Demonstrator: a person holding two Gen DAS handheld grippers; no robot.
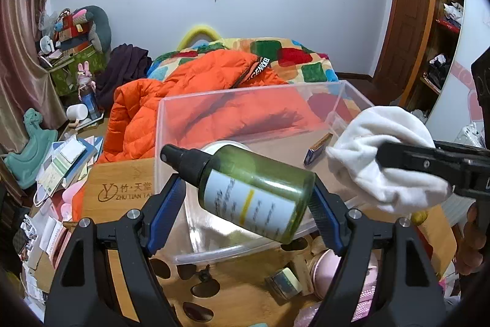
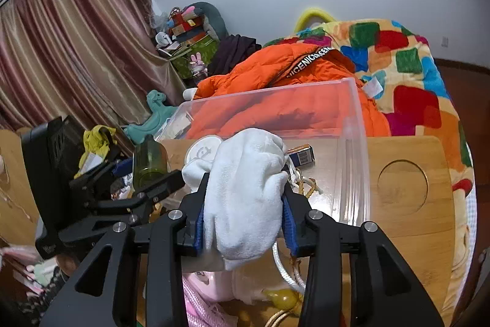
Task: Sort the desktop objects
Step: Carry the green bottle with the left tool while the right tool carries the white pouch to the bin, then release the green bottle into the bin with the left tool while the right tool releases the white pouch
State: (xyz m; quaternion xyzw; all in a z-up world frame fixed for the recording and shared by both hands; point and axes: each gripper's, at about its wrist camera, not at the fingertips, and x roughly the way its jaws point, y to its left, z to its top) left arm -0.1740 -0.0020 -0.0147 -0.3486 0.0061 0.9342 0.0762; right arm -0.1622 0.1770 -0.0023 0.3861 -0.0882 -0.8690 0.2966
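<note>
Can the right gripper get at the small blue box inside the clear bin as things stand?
Probably not yet. The right gripper is full: the white cloth sits between its pads. The blue box lies uncovered in the clear bin, so once the cloth is dropped the way looks free.

Green bottle, white cloth, orange jacket, clear bin.

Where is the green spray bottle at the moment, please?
In the left wrist view, the green spray bottle lies tilted between the left gripper's jaws, over the clear plastic box's near edge.
</note>
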